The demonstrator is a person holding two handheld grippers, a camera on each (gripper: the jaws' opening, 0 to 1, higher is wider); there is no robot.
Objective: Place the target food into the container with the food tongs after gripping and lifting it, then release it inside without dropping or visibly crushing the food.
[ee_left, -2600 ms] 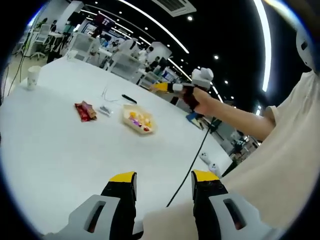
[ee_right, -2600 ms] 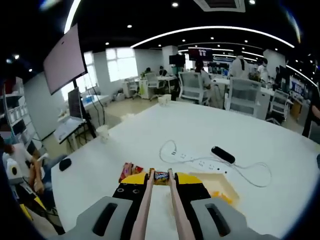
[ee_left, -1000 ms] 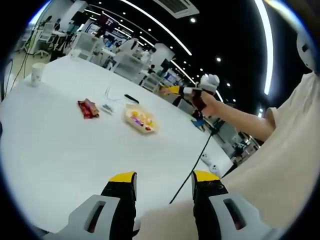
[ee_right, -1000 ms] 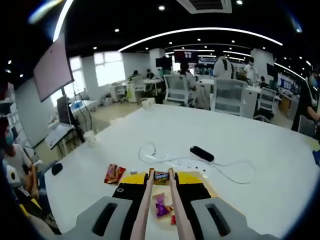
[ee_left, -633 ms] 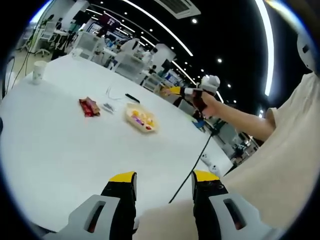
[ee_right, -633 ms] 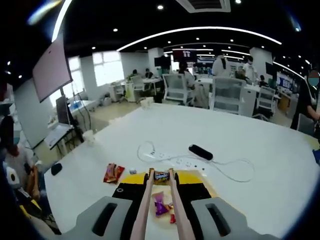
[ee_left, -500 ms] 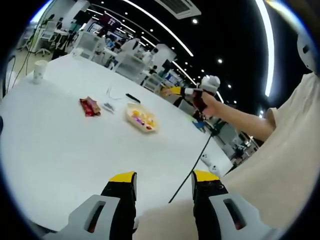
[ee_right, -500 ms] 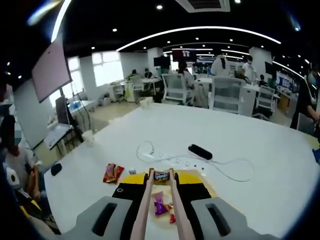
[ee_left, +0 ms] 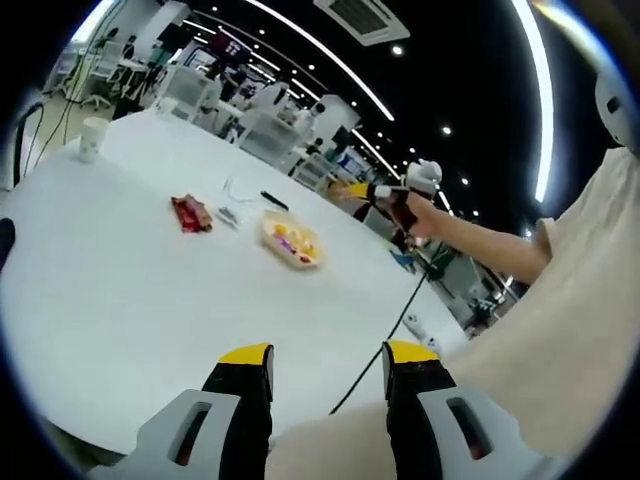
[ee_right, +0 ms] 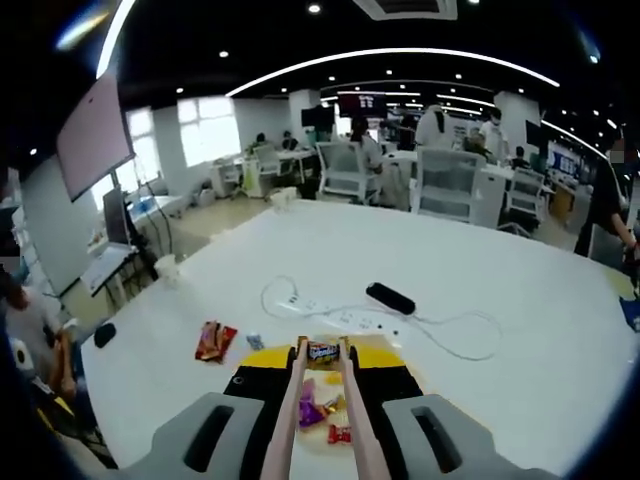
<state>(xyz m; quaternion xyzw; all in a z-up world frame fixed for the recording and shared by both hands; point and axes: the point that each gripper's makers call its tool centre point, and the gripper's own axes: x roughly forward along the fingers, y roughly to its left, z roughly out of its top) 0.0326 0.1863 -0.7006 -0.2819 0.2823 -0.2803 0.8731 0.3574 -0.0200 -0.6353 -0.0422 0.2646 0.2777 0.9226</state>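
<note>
Left gripper (ee_left: 327, 362): jaws spread wide, nothing between them, hanging over the near edge of the white desk (ee_left: 120, 300), with a black cable (ee_left: 385, 345) and the person's pale shirt (ee_left: 560, 330) beside it.

Right gripper (ee_right: 320, 365): clamped on the food tongs (ee_right: 320, 400), whose two pale arms run up between the jaws. The tong tips pinch a small wrapped snack (ee_right: 322, 351), lifted above the container (ee_right: 425, 385). The container is a shallow pale tray on the desk, directly below the tongs; loose wrapped candies (ee_right: 318, 415) lie in it.

From the left gripper view, the same container (ee_left: 290, 240) sits mid-desk, the right gripper (ee_left: 375, 190) held in the air beyond it.

Just beside the container: red snack packet (ee_right: 213, 341). Behind the container: white power strip (ee_right: 335, 315) with looped cord and a black remote-like object (ee_right: 390, 297). Well beyond the container, near the desk edge: paper cup (ee_left: 92, 138). Office chairs (ee_right: 445, 185) further back.
</note>
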